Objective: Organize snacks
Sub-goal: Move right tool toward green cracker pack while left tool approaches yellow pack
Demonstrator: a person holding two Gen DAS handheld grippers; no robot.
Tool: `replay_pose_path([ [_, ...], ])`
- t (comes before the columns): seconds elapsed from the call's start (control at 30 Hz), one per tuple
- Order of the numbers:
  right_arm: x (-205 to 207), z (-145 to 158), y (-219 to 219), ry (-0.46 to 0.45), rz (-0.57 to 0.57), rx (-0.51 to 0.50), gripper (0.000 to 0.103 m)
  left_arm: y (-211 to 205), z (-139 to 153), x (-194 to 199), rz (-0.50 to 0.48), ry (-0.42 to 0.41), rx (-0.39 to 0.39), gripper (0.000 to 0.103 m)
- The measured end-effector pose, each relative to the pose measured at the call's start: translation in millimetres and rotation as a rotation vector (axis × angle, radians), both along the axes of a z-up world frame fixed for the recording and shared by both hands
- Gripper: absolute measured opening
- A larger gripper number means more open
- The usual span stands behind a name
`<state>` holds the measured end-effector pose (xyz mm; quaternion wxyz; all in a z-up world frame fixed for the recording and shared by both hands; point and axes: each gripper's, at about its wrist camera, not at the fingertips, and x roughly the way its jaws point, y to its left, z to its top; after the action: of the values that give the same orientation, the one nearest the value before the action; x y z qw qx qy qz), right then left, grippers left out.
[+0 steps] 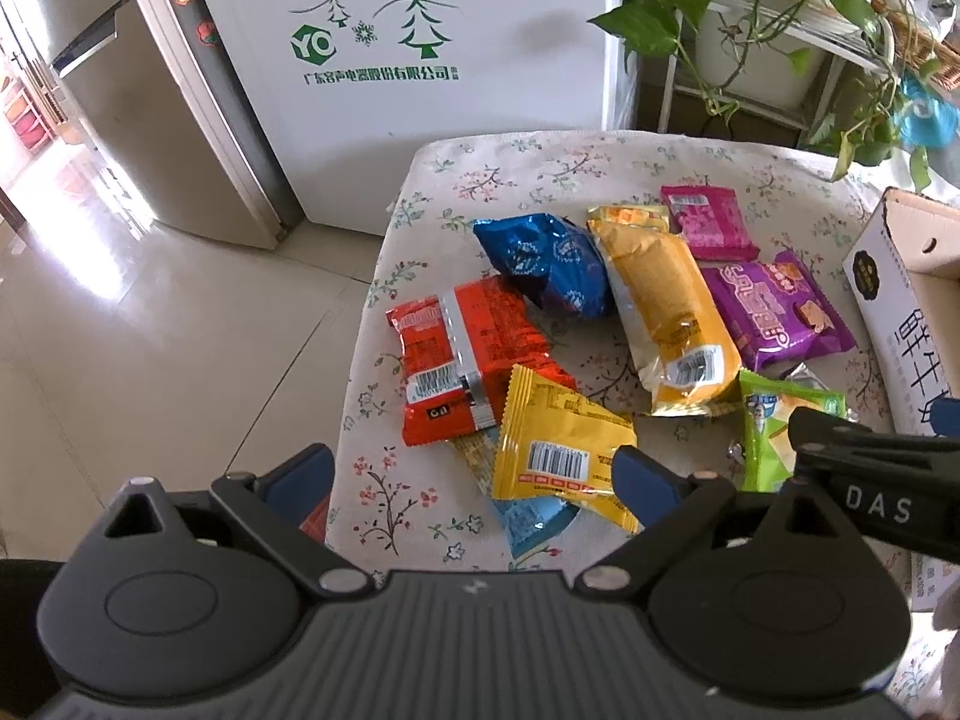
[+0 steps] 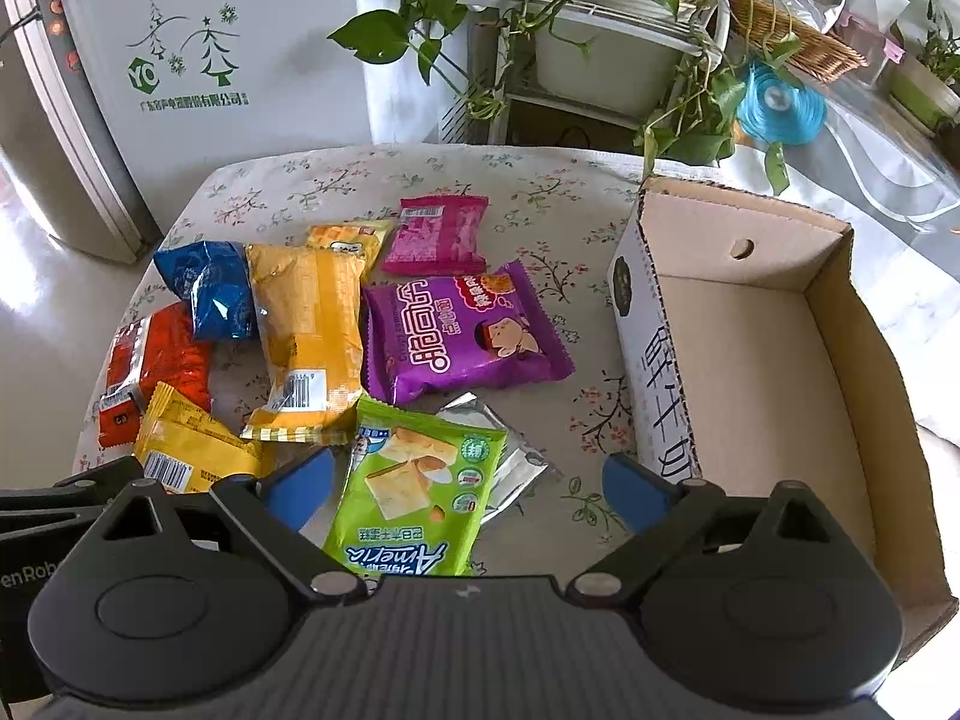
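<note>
Several snack packets lie on a floral-cloth table (image 1: 528, 168): a red packet (image 1: 456, 354), a blue one (image 1: 546, 264), a long orange one (image 1: 666, 312), a purple one (image 1: 774, 306), a pink one (image 1: 708, 222), a small yellow one (image 1: 558, 444) and a green one (image 2: 414, 486). My left gripper (image 1: 474, 480) is open above the yellow packet. My right gripper (image 2: 468, 486) is open above the green packet, which lies on a silver packet (image 2: 510, 456). An empty cardboard box (image 2: 750, 360) stands at the right.
A white appliance with green tree print (image 1: 390, 60) and a steel fridge (image 1: 120, 90) stand behind the table. Potted vines (image 2: 600, 30) on a rack hang over the far right edge. Tiled floor (image 1: 150, 330) lies left of the table.
</note>
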<state>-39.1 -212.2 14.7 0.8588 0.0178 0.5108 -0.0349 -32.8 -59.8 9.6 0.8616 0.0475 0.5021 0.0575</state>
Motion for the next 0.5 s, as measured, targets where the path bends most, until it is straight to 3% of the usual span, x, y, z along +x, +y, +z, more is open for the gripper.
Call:
replay_pose_path([
  [0.5, -2.5, -9.5, 7.6, 0.022, 0.042, 0.015, 0.099, 12.8, -14.2, -4.6, -0.001, 0.036, -0.063, 0.098],
])
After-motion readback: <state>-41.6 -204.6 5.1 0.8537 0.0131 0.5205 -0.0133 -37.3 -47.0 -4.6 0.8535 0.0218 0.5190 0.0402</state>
